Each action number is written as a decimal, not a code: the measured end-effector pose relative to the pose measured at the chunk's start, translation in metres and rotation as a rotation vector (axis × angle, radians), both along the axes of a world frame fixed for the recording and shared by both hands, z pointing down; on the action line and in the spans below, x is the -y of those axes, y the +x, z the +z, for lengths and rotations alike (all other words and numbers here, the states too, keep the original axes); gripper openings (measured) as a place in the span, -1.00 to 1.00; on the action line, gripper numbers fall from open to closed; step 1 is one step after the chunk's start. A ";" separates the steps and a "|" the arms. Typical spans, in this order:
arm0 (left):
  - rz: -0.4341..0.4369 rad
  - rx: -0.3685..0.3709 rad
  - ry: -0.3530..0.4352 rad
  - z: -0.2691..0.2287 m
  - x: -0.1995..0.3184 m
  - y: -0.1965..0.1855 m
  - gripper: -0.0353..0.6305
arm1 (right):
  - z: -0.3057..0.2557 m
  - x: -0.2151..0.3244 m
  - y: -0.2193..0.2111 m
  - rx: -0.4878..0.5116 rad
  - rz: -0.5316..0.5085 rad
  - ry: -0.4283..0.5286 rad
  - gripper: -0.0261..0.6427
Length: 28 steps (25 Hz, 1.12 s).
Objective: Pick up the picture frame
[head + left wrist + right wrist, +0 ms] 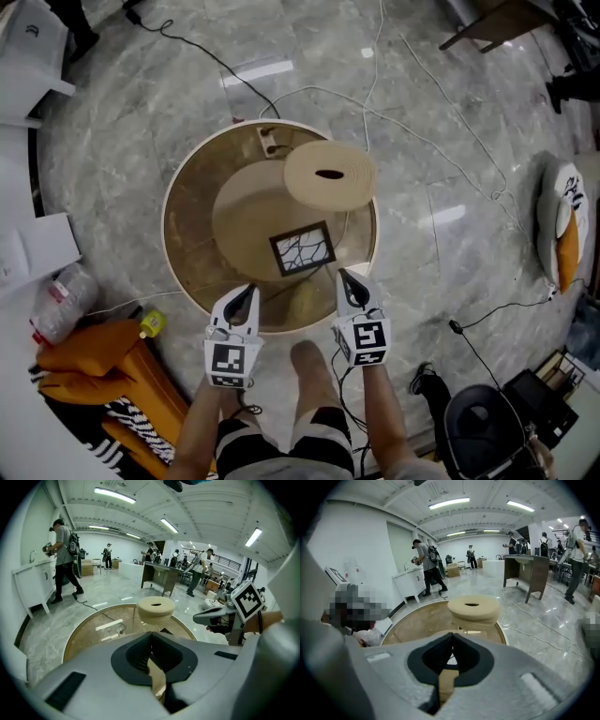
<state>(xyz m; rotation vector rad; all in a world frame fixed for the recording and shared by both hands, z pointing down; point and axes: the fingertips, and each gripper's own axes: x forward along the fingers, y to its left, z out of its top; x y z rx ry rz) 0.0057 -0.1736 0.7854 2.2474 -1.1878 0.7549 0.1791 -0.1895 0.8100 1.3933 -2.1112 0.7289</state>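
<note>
Head view shows the frame (pixel 302 249) lying flat mid-table (pixel 178 202), just beyond the left gripper (pixel 247 290) and right gripper (pixel 345 276), both closed and empty, so they should open before pinching its near edge.

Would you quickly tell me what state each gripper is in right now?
Left gripper: closed, holding nothing.
Right gripper: closed, holding nothing.
</note>
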 end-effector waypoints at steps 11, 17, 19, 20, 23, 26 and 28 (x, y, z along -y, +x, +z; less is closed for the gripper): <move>-0.047 0.003 -0.030 0.039 0.003 -0.003 -0.84 | 0.057 0.008 -0.003 -0.012 -0.046 -0.088 -0.92; -0.064 0.013 -0.036 0.047 0.005 -0.005 -0.84 | 0.086 0.019 0.001 -0.032 -0.036 -0.123 -0.78; -0.062 0.012 -0.042 0.051 0.003 -0.004 -0.84 | 0.097 0.021 0.002 -0.033 -0.034 -0.137 -0.60; -0.059 0.013 -0.046 0.053 0.002 -0.004 -0.84 | 0.101 0.022 0.002 -0.035 -0.033 -0.143 -0.60; -0.056 0.015 -0.058 0.057 0.001 -0.003 -0.84 | 0.115 0.024 0.003 -0.044 -0.036 -0.166 -0.57; -0.055 0.014 -0.056 0.060 0.004 -0.002 -0.84 | 0.130 0.027 0.004 -0.052 -0.044 -0.203 -0.56; -0.054 0.015 -0.057 0.062 0.005 -0.002 -0.84 | 0.139 0.027 0.005 -0.057 -0.048 -0.224 -0.56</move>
